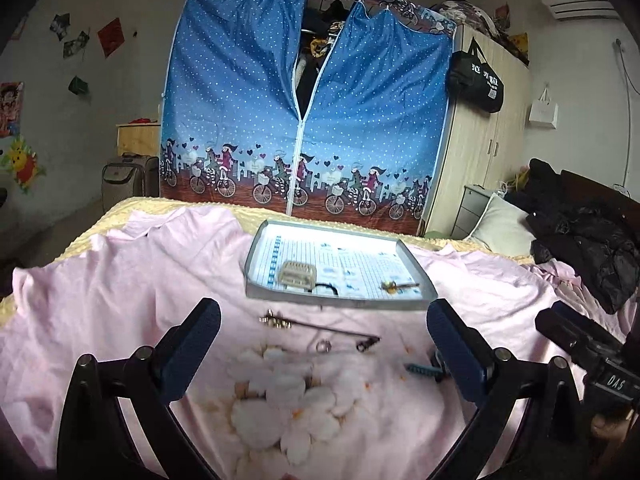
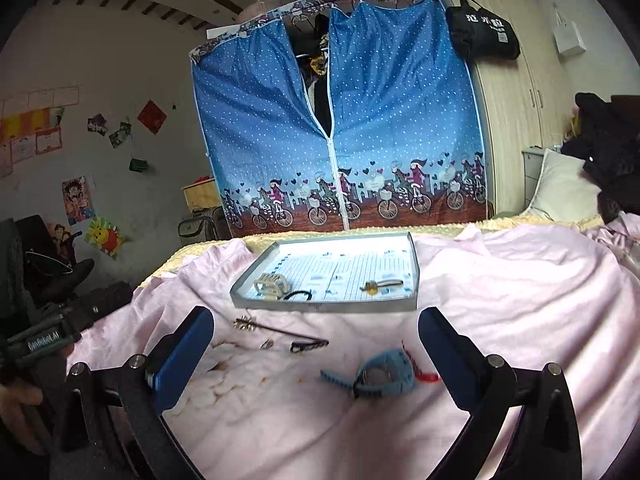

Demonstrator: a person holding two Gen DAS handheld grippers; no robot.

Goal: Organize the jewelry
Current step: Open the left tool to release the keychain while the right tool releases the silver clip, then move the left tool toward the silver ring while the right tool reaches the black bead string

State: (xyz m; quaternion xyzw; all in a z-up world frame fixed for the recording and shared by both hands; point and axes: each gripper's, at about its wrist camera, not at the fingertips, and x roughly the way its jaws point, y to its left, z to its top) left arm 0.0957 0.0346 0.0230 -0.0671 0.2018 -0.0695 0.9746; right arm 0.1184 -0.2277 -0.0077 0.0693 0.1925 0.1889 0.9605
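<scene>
Already we have both claws spread wide and empty, left claw (image 1: 324, 354) and right claw (image 2: 316, 356), above the pink bedsheet (image 2: 520, 300). The blue rubber wristwatch (image 2: 380, 372) and the long metal hairpin (image 2: 280, 330) lie near the shallow grey tray (image 2: 324, 305), waiting for sorting.

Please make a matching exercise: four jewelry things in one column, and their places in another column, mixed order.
Things:
1. beige plastic hair clip
2. light blue rubber wristwatch
3. long thin metal hairpin
4. yellow-headed hair slide

Places:
A. on the pink bedsheet, nearest the right claw
B. right side of the grey metal tray
C. left side of the tray
D. on the sheet just in front of the tray

Pairs: 1-C, 2-A, 3-D, 4-B
</scene>
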